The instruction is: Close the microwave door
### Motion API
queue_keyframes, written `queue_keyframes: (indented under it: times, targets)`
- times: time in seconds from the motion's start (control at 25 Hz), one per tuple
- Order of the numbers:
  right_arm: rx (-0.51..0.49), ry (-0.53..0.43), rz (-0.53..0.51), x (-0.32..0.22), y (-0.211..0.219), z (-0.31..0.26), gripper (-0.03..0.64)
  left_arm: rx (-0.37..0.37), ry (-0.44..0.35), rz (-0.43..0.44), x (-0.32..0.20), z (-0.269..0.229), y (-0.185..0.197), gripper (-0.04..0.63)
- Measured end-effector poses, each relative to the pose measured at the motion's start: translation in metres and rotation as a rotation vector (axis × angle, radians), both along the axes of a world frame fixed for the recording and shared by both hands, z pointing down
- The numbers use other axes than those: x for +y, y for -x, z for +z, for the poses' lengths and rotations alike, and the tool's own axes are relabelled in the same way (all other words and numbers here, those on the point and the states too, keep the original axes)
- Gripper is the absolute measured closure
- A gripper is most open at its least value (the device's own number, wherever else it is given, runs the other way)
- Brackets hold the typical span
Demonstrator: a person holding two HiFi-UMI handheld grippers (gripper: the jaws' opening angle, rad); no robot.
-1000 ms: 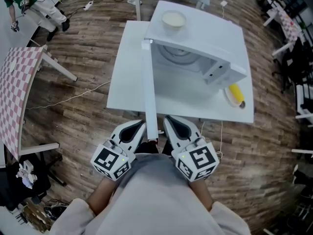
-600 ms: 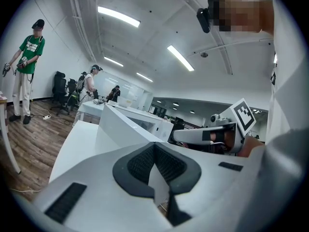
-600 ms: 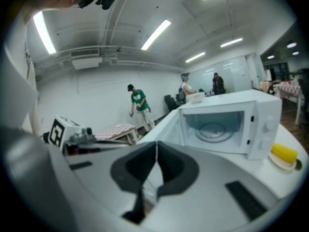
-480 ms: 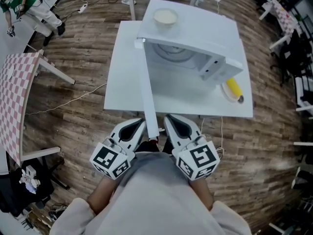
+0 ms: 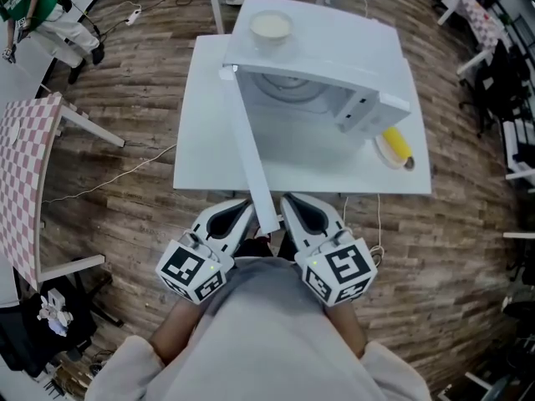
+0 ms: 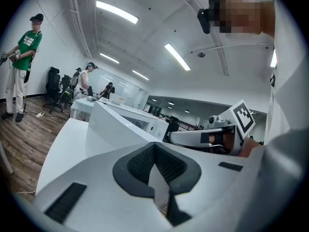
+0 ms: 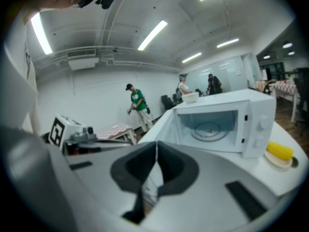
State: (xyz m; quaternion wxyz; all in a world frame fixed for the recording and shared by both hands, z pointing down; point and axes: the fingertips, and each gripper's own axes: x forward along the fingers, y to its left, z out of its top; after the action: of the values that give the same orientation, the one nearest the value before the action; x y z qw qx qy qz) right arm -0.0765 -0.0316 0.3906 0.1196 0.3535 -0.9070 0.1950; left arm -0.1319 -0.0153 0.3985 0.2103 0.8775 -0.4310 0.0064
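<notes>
A white microwave stands on a white table with its door swung wide open toward me. The door's free edge ends between my two grippers. My left gripper and right gripper are held close to my body at the table's near edge, both shut and empty, neither touching the door. In the right gripper view the open cavity and turntable show, with the door to their left. The left gripper view shows the door's outer face.
A pale bowl sits on top of the microwave. A plate with a yellow item lies on the table right of it. A pink checked table stands to the left. People stand far off.
The head view has shifted slightly, so the table and microwave sit a little higher and more angled. The door stays open and both grippers keep their place.
</notes>
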Motion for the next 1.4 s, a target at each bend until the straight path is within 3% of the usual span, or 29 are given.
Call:
queue_keyframes:
  times: [1.4]
  targets:
    - [0.004, 0.026, 0.077, -0.015, -0.050, 0.007, 0.592, 0.020, 0.023, 0.065, -0.025, 0.006, -0.047, 0.577]
